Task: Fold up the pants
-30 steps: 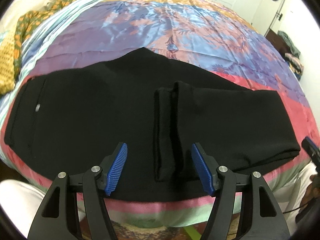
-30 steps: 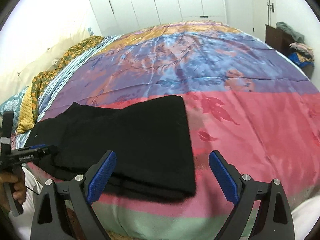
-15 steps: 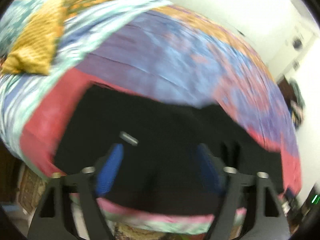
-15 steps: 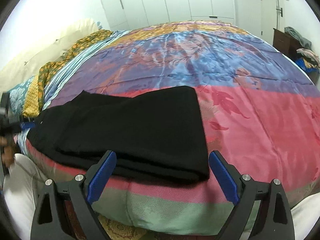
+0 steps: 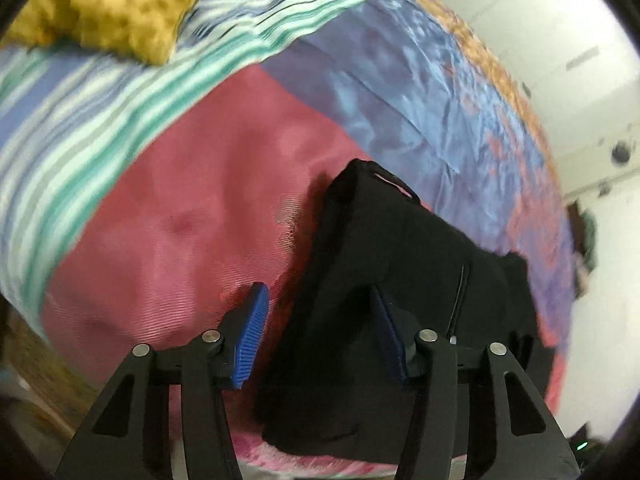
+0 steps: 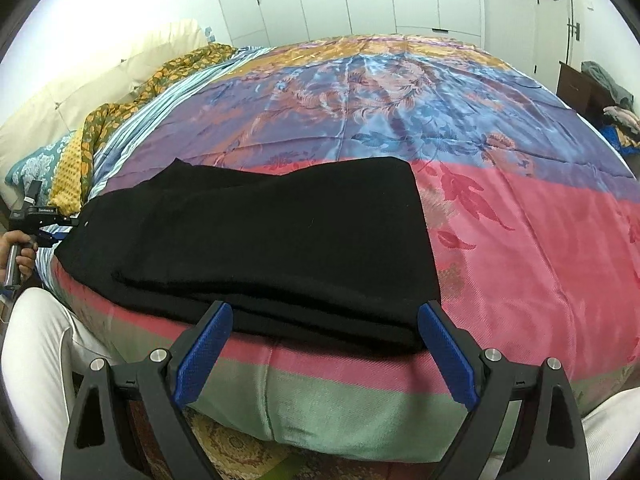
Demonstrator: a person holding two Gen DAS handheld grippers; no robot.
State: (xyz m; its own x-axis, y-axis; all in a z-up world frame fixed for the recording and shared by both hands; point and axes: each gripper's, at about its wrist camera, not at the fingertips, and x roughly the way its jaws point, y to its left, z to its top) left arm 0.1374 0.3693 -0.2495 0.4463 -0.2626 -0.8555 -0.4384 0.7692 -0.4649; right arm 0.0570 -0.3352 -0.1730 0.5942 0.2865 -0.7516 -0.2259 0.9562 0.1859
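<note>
left claw (image 5: 316,336) swung to pants (image 5: 400,280) waistband, closing

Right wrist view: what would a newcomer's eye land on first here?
The black pants first, lying folded across the near edge of the bed's colourful bedspread. Next, the right hand-held gripper with its blue pads spread wide just short of them. At far left, the left hand-held gripper is closing at the pants' end.

The yellow pillow (image 5: 108,4) at upper left is blurred and cropped; the pants (image 5: 400,300) are cut off at lower right.
</note>
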